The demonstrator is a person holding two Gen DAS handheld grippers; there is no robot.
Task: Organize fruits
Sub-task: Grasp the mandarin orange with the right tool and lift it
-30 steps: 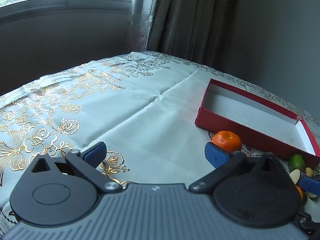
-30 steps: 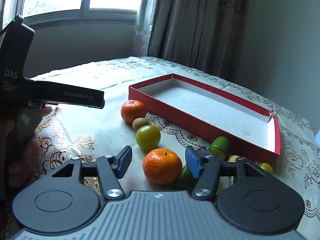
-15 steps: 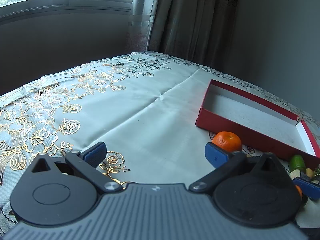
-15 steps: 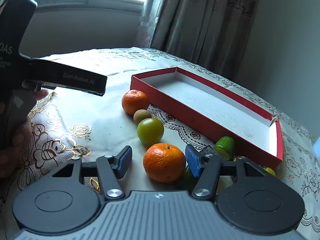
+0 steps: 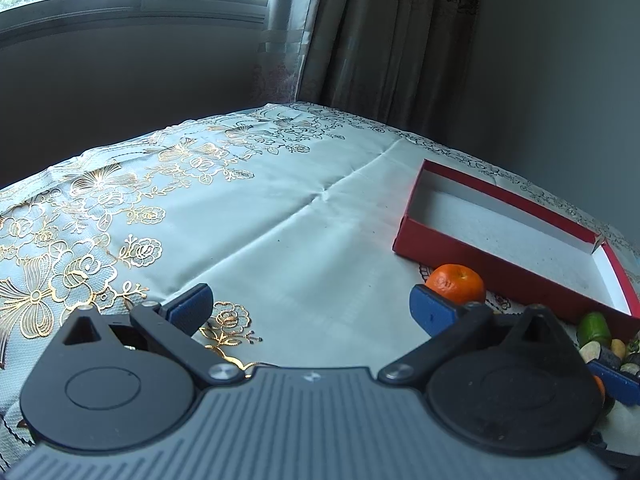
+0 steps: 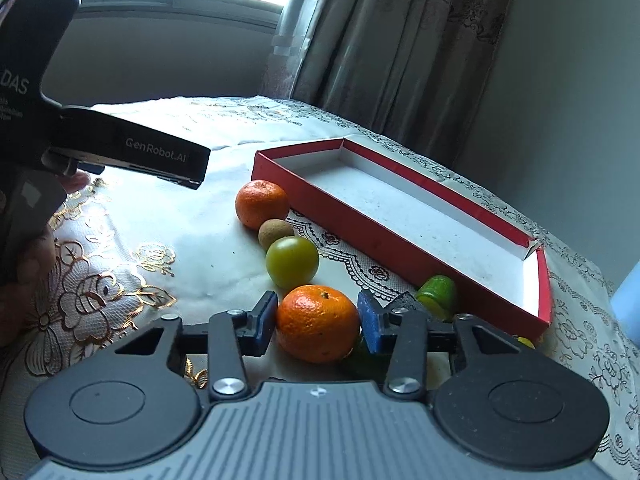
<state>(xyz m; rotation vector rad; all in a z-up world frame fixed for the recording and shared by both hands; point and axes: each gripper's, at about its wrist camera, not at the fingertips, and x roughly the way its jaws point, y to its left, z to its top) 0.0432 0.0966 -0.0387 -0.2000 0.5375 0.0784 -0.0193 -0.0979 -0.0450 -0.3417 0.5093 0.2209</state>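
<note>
Tangerine [image 6: 318, 323] sits between my right gripper [image 6: 318, 322] pads, jaws close either side but contact I cannot confirm, near the red box [image 6: 400, 236]. Left gripper [image 5: 310, 310] hangs spread wide, grasping nothing.

From my right-hand camera I read "GenRobot.AI" in pale letters along the black bar of my left gripper [image 6: 132, 152], and on its black upper body "DAS", perhaps cut short at the frame edge, above smaller lines too tiny to make out.
</note>
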